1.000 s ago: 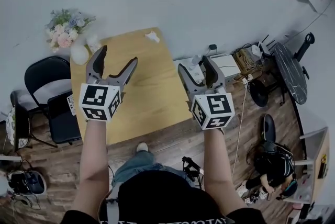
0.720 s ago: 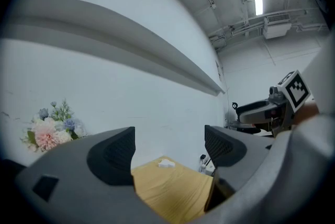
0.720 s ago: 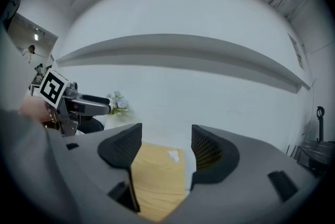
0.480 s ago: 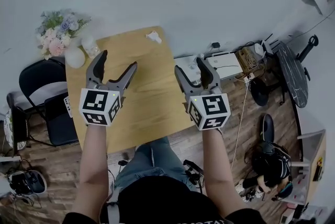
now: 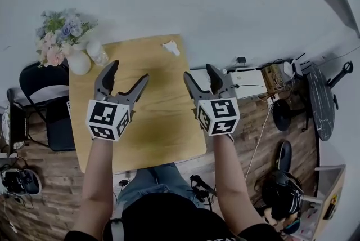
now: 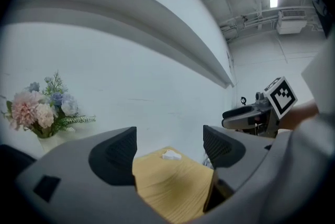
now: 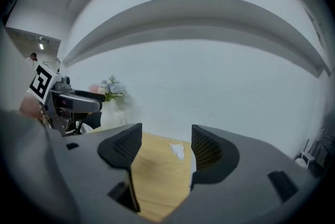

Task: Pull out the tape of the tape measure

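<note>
No tape measure shows clearly in any view. A small white object (image 5: 170,47) lies at the far end of the wooden table (image 5: 157,121); it also shows between the jaws in the left gripper view (image 6: 170,154) and the right gripper view (image 7: 178,150). My left gripper (image 5: 128,71) hovers open over the table's left half, with nothing between its jaws (image 6: 168,147). My right gripper (image 5: 199,71) hangs over the table's right edge, open and empty as well (image 7: 166,142). Both point at the far wall.
A flower bouquet (image 5: 56,37), a white vase (image 5: 79,62) and a small glass jar (image 5: 98,53) stand at the table's far left corner. A black chair (image 5: 39,99) is left of the table. White boxes and cables (image 5: 247,76) clutter the floor on the right.
The person has stepped closer to the table. The right gripper has come in from beside the table to its right edge, its jaws slightly narrower. The left gripper stays open above the table.
</note>
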The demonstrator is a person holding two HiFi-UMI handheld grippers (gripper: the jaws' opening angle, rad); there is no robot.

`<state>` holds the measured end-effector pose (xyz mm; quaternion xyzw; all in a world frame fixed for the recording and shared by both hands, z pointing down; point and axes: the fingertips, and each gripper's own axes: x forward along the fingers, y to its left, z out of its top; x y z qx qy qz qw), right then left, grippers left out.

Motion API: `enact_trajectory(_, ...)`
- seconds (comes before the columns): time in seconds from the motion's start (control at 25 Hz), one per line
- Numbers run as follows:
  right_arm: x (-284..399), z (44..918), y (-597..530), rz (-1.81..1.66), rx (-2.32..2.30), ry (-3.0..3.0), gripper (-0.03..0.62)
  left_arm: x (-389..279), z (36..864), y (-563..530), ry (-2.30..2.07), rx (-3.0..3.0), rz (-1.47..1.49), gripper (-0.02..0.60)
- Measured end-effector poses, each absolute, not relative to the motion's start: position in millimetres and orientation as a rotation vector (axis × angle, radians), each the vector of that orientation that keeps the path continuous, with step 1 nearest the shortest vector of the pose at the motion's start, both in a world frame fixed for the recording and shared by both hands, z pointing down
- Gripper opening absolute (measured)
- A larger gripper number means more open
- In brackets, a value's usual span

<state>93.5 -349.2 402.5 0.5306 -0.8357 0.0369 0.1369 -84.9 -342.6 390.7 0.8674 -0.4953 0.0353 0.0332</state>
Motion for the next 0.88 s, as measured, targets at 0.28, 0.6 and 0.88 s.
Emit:
enact_trajectory(0.28,95.5,452.2,-424.3,0.213,1.422,-2.421,0.307,-82.2,410.8,-390.1,-1.598,2.590,0.164,0.399)
enact_trajectory(0.6,85.5,519.9,-499.5,0.336,1.284,-2.374,0.302,-85.9,424.0,-435.1,-1.671,2.514,0.197,0.391)
enact_trajectory(0.88,75.4,582.4,-536.7,0.424,1.162,-2.286,0.296,-99.5,436.5,-452.1,-1.743,2.429,0.218,0.388)
